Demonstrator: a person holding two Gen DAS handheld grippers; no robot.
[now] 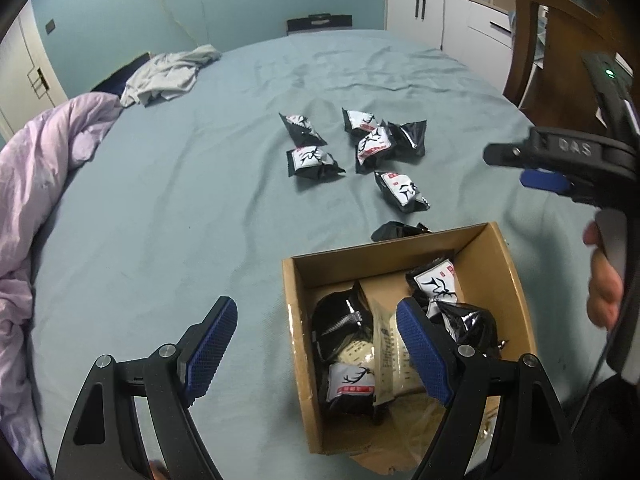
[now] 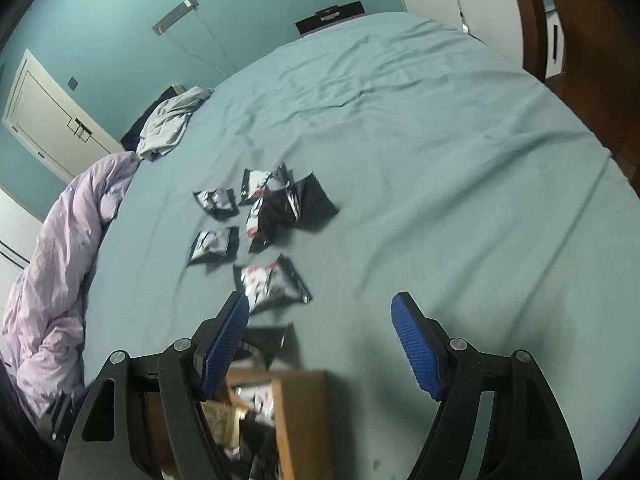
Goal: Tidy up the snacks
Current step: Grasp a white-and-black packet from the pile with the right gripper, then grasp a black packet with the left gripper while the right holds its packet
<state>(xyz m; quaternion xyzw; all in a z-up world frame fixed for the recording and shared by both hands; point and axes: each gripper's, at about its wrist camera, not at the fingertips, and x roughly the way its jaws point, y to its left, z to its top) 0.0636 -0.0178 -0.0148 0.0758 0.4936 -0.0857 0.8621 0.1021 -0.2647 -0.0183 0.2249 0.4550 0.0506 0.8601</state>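
Left wrist view: the left gripper (image 1: pixel 316 344) hangs over the near left corner of an open cardboard box (image 1: pixel 300 320) on a grey-green bedsheet (image 1: pixel 160 200). Its jaws stand wide apart with nothing between the blue pads (image 1: pixel 212 344); the right-hand pad overlaps the box interior, but whether it touches anything inside cannot be told. The box holds several black snack packets with a white antler-print label (image 1: pixel 436 284), plus a pale beige packet (image 1: pixel 384 352) lying among them. Beyond the box, more loose snack packets (image 1: pixel 312 160) lie scattered on the sheet, well ahead of the left gripper, and one black packet (image 1: pixel 396 230) lies just behind the box's far wall. The right gripper (image 1: pixel 516 168) enters from the right edge, above the sheet beside the box, a hand (image 1: pixel 604 292) on its grip; it carries nothing.

Right wrist view: blurred. The right gripper (image 2: pixel 320 344) has its jaws spread, empty, over bare sheet. The loose packets (image 2: pixel 272 284) lie ahead and to the left, the nearest one just beyond the left pad (image 2: pixel 224 344). The box (image 2: pixel 304 420) sits below, between the gripper's arms, with packets visible inside. A lilac duvet (image 2: pixel 60 272) is bunched at the bed's left side.
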